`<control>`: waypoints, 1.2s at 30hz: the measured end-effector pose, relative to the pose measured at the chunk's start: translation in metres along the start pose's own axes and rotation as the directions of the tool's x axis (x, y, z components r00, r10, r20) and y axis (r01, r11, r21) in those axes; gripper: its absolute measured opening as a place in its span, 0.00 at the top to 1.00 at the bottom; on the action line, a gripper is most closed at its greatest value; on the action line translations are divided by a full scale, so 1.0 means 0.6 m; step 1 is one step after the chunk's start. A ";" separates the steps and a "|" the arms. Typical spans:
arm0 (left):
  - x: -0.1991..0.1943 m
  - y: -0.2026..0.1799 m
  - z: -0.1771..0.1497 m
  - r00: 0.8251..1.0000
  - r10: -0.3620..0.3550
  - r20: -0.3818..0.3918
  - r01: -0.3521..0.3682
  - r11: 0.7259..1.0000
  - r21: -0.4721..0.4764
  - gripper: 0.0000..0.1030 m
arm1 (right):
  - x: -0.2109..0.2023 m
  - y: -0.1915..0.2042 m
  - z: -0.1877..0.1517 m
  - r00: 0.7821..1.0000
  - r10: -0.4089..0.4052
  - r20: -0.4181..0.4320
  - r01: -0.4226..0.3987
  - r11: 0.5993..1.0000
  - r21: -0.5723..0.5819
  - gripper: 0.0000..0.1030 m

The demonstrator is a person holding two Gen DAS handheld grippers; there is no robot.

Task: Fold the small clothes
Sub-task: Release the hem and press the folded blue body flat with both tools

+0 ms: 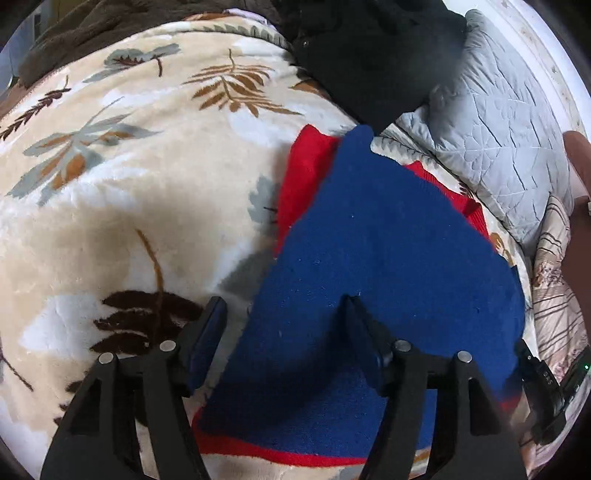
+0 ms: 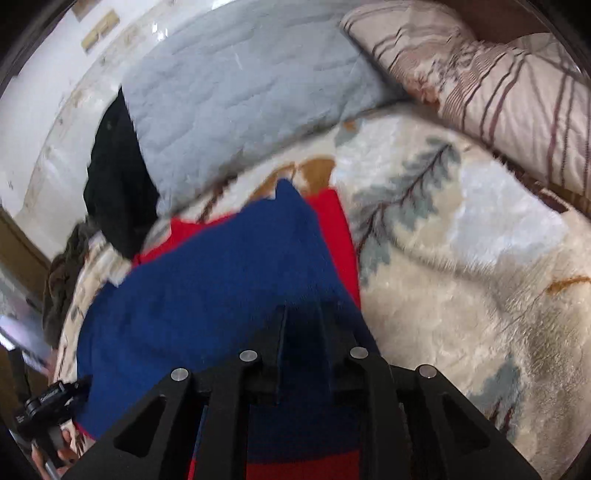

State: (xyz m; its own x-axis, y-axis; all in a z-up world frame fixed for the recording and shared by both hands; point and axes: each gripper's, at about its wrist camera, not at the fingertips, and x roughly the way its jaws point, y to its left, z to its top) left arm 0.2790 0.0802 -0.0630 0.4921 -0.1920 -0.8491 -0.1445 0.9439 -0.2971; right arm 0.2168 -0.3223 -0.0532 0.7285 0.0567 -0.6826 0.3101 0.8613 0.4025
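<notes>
A small blue and red knit garment (image 1: 369, 236) lies on a cream leaf-patterned blanket (image 1: 129, 166). The blue panel lies on top and red edges show around it. My left gripper (image 1: 284, 310) is open low over the garment's near left edge: its left finger is over the blanket and its right finger rests on the blue cloth. In the right wrist view the garment (image 2: 221, 266) fills the lower middle. My right gripper (image 2: 301, 314) hovers over its near right part, with the jaws a narrow gap apart and nothing visibly between them.
A black garment (image 1: 373, 55) and a grey quilted pillow (image 1: 495, 122) lie at the far side of the bed. A striped pillow (image 2: 498, 85) sits at the right. A brown blanket (image 1: 74, 33) lies at the far left. The other gripper's body (image 2: 44, 406) shows at lower left.
</notes>
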 end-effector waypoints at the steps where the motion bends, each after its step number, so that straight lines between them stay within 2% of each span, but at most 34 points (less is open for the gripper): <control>1: -0.003 0.002 0.000 1.000 -0.008 0.006 0.008 1.000 -0.007 0.36 | -0.004 0.005 0.002 1.000 -0.010 -0.002 0.010 1.000 -0.001 0.83; 4: -0.016 0.005 0.004 0.999 -0.030 0.030 0.030 0.999 -0.021 0.36 | -0.040 0.029 0.005 0.995 0.007 0.104 -0.002 0.999 -0.053 0.79; 6: -0.015 0.004 0.003 0.999 0.015 0.034 -0.014 1.000 -0.018 0.36 | -0.047 0.037 0.004 0.992 0.006 0.124 0.004 0.997 -0.082 0.74; 7: -0.008 0.004 0.002 0.999 0.040 0.025 -0.040 0.999 -0.013 0.36 | -0.043 0.037 0.005 0.994 0.003 0.112 0.006 0.996 -0.086 0.70; 8: -0.002 0.004 -0.002 0.999 0.049 0.016 -0.049 0.999 -0.005 0.35 | -0.025 0.034 0.001 0.998 -0.027 0.060 0.032 0.996 -0.081 0.68; 10: -0.008 0.002 -0.005 0.998 0.056 0.027 -0.056 0.998 0.003 0.35 | 0.003 0.026 -0.009 0.998 -0.058 -0.022 0.056 0.995 -0.080 0.69; 12: -0.025 0.004 -0.003 0.997 0.047 0.054 -0.047 0.999 -0.010 0.35 | -0.016 0.035 -0.005 0.998 -0.064 0.028 0.067 0.993 -0.094 0.68; 14: -0.040 0.010 -0.003 0.994 0.047 0.096 -0.046 0.999 -0.019 0.35 | -0.035 0.039 -0.002 0.998 -0.027 0.063 0.032 0.996 -0.081 0.66; 16: -0.037 0.013 -0.002 0.990 0.107 0.094 -0.107 0.994 0.001 0.35 | -0.049 0.039 -0.005 0.996 0.011 0.088 -0.004 0.997 -0.076 0.62; 17: -0.027 0.017 -0.002 0.990 0.123 0.074 -0.124 0.992 0.008 0.35 | -0.048 0.041 -0.008 0.997 0.010 0.071 -0.004 0.997 -0.081 0.59; 19: -0.016 0.027 -0.004 0.993 0.109 0.048 -0.109 0.994 -0.014 0.33 | -0.020 0.035 -0.020 0.999 -0.042 -0.022 0.039 0.994 -0.099 0.57; 23: -0.037 0.029 -0.003 0.993 0.091 0.073 -0.089 0.996 -0.021 0.33 | -0.035 0.054 -0.023 0.998 -0.066 0.025 0.069 0.989 -0.128 0.55; 25: -0.044 0.023 -0.003 0.988 0.113 0.101 -0.114 0.993 0.000 0.33 | -0.054 0.067 -0.026 0.998 -0.008 0.060 0.015 0.993 -0.116 0.55; 28: -0.044 0.019 -0.004 0.986 0.132 0.106 -0.135 0.991 0.018 0.33 | -0.060 0.086 -0.031 0.997 0.015 0.072 -0.006 0.992 -0.128 0.53; 31: -0.037 0.023 -0.004 0.988 0.128 0.088 -0.130 0.992 0.008 0.33 | -0.049 0.101 -0.037 0.999 -0.002 0.050 0.009 0.988 -0.153 0.49; 34: -0.032 0.024 -0.003 0.987 0.136 0.083 -0.137 0.990 0.009 0.33 | -0.024 0.104 -0.052 0.999 -0.041 -0.021 0.037 0.985 -0.170 0.44; 36: -0.033 0.021 -0.004 0.986 0.142 0.088 -0.144 0.990 0.015 0.33 | -0.016 0.112 -0.065 0.998 -0.066 -0.008 0.062 0.972 -0.225 0.42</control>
State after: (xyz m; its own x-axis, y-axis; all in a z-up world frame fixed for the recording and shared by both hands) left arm 0.2654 0.0953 -0.0511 0.5400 -0.0319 -0.8410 -0.2004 0.9657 -0.1653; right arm 0.2068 -0.2455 -0.0432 0.7019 0.0038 -0.7123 0.2092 0.9548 0.2112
